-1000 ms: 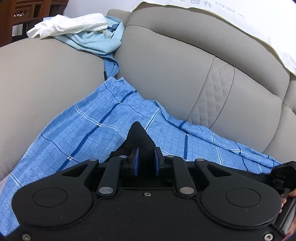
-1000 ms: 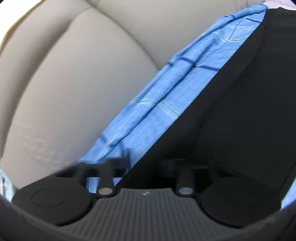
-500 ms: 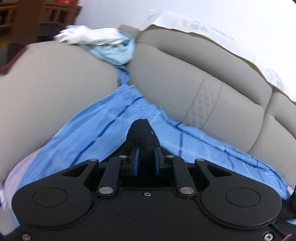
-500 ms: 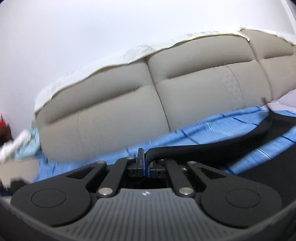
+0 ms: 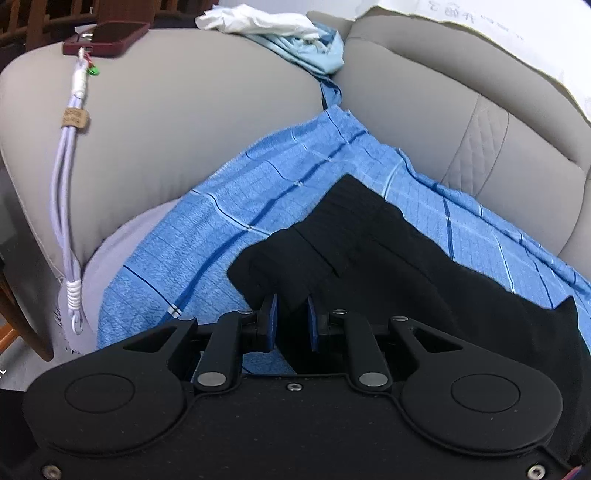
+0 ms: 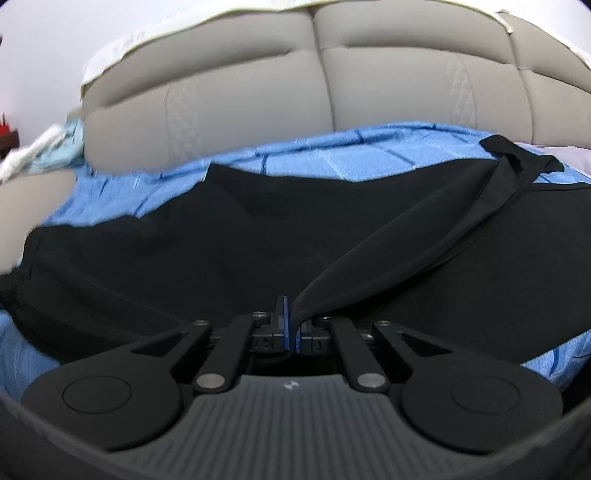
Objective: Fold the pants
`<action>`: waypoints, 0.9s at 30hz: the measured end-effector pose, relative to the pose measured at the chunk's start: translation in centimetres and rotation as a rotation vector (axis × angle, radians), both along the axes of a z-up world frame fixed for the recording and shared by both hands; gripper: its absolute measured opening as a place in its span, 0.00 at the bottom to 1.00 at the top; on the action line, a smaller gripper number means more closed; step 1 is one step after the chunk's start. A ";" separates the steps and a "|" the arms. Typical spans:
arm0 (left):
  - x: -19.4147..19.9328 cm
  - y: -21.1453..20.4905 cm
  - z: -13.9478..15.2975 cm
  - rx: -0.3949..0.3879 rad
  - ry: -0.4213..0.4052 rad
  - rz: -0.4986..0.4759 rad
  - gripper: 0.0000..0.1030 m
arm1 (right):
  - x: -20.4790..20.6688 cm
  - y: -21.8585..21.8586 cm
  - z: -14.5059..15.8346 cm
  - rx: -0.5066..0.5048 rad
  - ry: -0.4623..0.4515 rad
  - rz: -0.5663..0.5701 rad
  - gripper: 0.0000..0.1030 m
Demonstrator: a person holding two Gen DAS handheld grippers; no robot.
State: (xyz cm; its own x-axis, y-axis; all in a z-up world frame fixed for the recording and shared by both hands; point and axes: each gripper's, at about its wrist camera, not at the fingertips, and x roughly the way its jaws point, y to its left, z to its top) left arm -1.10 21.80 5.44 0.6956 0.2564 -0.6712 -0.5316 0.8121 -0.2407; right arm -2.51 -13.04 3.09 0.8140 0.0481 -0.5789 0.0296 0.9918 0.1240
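Black pants (image 5: 369, 243) lie spread on a blue checked cloth (image 5: 229, 221) on a grey sofa seat. My left gripper (image 5: 291, 317) is shut on the ribbed waistband end of the pants, which bunches between the blue pads. In the right wrist view the pants (image 6: 221, 236) stretch wide across the cloth (image 6: 332, 155). My right gripper (image 6: 291, 321) is shut on a thin edge of the pants, and a taut fold runs from it up to the far right.
The grey sofa armrest (image 5: 166, 110) carries a dark red phone (image 5: 107, 37) with a white lanyard (image 5: 70, 184). White and light blue clothes (image 5: 280, 29) lie at the armrest's back. The sofa backrest (image 6: 258, 92) rises behind the cloth.
Both grippers have pulled back and down with the pants. The pants now lie spread flat across the blue cloth, and more of the waistband shows in the left wrist view.
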 end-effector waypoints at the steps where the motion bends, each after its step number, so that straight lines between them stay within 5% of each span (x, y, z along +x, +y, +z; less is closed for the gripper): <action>1: 0.0 0.1 0.1 0.002 -0.003 0.007 0.15 | 0.1 0.1 -0.2 -0.009 0.020 0.016 0.12; 2: -0.2 0.3 0.1 0.005 -0.003 0.014 0.15 | 0.1 0.1 -0.4 -0.018 0.045 0.038 0.17; 3: -0.3 0.5 0.1 0.011 -0.001 0.019 0.15 | 0.1 0.2 -0.7 -0.022 0.067 0.059 0.36; 8: 0.0 1.0 0.3 0.020 -0.002 0.012 0.24 | -0.9 0.4 0.0 -0.049 0.068 0.192 0.69; 17: -1.3 0.7 2.4 0.136 -0.080 0.091 0.36 | -1.0 -1.0 6.0 -0.050 -0.048 0.302 0.88; 20: -1.6 -0.2 3.7 0.198 -0.146 0.075 0.37 | 1.3 -1.2 7.6 -0.052 -0.120 0.281 0.90; 24: 0.0 -1.7 3.4 0.186 -0.189 -0.040 0.36 | 6.8 0.7 7.7 -0.111 -0.203 0.266 0.91; 27: 1.9 -2.6 1.3 0.173 -0.145 -0.086 0.22 | 11.9 2.5 6.4 -0.090 -0.180 0.256 0.91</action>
State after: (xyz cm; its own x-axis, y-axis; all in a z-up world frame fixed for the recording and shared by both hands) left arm 0.83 19.24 6.70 0.8057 0.2943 -0.5140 -0.4285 0.8887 -0.1628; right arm 9.34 -10.55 9.49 0.8717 0.2195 -0.4381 -0.2365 0.9715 0.0162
